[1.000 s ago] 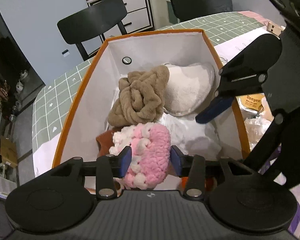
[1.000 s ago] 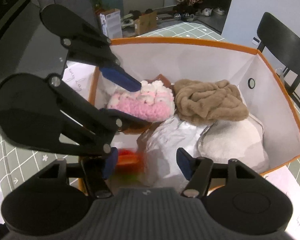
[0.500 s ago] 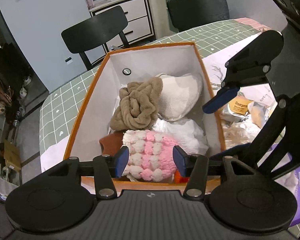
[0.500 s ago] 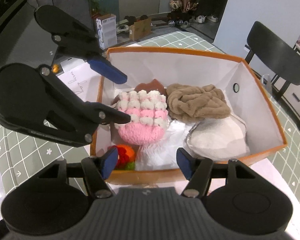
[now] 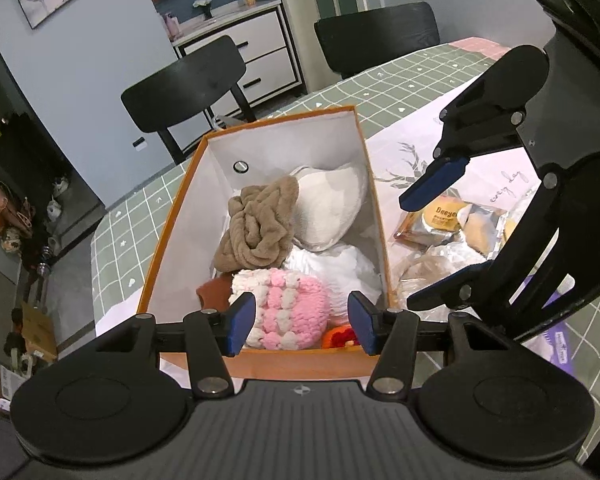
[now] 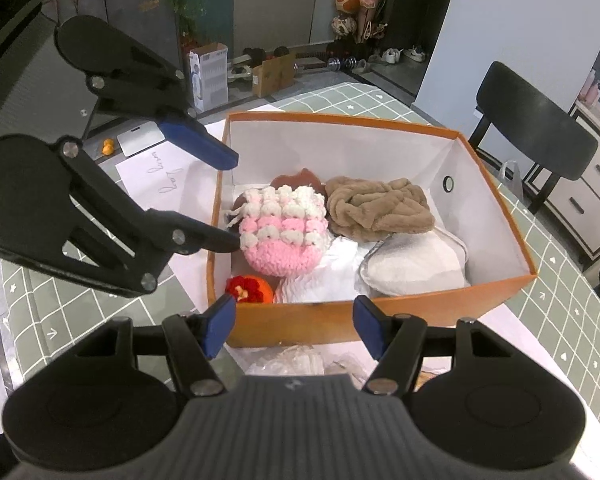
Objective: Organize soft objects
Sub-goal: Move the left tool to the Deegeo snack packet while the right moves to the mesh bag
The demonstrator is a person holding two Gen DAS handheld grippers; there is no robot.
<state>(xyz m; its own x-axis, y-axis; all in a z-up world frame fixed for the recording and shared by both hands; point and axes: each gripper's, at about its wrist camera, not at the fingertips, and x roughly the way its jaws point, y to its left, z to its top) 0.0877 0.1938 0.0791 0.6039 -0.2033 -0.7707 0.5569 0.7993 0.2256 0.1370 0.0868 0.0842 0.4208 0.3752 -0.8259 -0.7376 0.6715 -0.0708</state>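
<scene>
One orange box [image 6: 380, 320] on the tabletop [image 6: 560, 320] holds six soft items, the pink-white knit pouch [image 6: 284, 236] at its near left corner. Your left gripper [image 5: 302, 322] fingers are opening with nothing between them; your right gripper [image 6: 294, 326] fingers stand apart, empty, outside the near rim.

Left gripper [image 5: 302, 322] tilted steeply down, jaws opening, blue pads [image 5: 240, 322] well apart, nothing pressed between them. Right gripper [image 6: 294, 330] also angled steeply down, jaws wide, blue pads [image 6: 370, 328] gripping nothing. Both sit side by side, each visible in the other's view: right one at left view's right edge, left one at right view's left.
</scene>
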